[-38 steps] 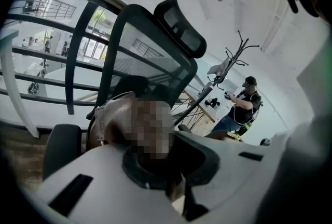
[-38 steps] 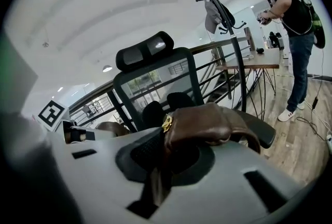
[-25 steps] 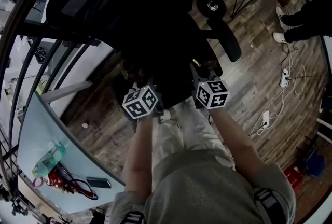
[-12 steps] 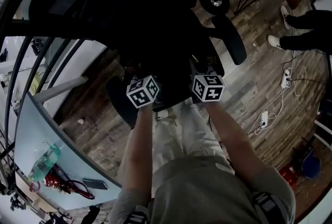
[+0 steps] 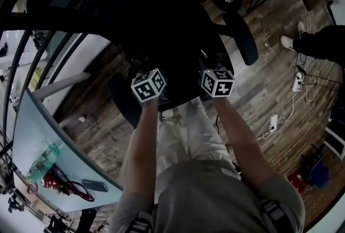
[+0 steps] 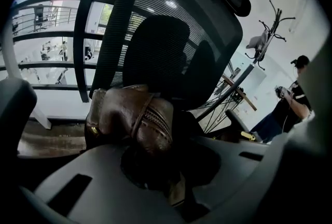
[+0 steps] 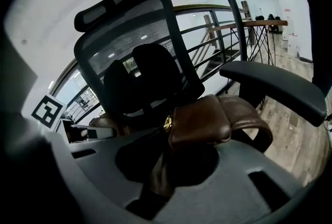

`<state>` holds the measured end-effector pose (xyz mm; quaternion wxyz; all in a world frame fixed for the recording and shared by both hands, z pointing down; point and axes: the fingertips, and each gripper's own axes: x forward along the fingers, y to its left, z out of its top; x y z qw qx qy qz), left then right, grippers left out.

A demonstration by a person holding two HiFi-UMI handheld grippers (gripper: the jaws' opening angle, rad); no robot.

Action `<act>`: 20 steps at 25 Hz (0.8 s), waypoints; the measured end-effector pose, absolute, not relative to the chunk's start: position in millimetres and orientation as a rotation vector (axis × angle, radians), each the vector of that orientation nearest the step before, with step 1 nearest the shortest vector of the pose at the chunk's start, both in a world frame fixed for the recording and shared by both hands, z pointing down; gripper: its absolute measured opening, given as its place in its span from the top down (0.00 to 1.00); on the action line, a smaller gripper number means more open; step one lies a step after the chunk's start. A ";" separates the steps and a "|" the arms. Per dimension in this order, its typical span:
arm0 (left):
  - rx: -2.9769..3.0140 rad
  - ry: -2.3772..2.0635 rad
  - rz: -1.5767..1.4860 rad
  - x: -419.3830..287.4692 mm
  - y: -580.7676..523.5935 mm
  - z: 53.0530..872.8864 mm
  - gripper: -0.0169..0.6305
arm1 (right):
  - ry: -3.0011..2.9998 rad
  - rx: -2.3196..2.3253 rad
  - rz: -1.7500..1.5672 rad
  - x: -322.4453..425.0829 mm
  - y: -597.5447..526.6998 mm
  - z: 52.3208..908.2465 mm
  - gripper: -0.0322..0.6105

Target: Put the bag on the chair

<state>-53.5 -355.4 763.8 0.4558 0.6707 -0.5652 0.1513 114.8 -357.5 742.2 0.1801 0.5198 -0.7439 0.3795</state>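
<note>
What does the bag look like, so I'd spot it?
Find the black mesh-backed office chair. Before it, the left gripper and right gripper hold a bag between them. It is the only brown leather thing, with a zip and gold clasp.

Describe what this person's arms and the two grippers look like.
The left gripper and right gripper have matte grey moulded shells with rectangular slots and a round hollow ahead of the jaws. Each carries a cube, the left cube and the right cube, covered in black-and-white square markers. No sleeves cover the forearms. The shirt is grey-green.
</note>
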 end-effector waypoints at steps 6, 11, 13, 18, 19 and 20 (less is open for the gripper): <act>1.632 -1.365 0.349 -52.4 -344.4 765.1 0.94 | -2.117 1.446 1.127 107.4 -349.6 739.4 0.68; 1.664 -1.302 0.331 -45.2 -334.8 756.7 0.65 | -2.092 1.495 1.115 109.1 -342.8 733.2 0.57; 1.683 -1.297 0.336 -42.0 -332.3 752.4 0.60 | -2.088 1.520 1.109 113.1 -342.2 728.9 0.56; 1.670 -1.307 0.313 -44.6 -324.3 741.9 0.57 | -2.084 1.522 1.129 113.4 -335.7 720.4 0.56; 1.667 -1.312 0.308 -45.7 -322.1 738.9 0.57 | -2.082 1.528 1.129 114.0 -334.1 717.2 0.56; 1.666 -1.316 0.304 -46.3 -319.7 735.5 0.57 | -2.080 1.535 1.126 115.2 -332.1 714.0 0.56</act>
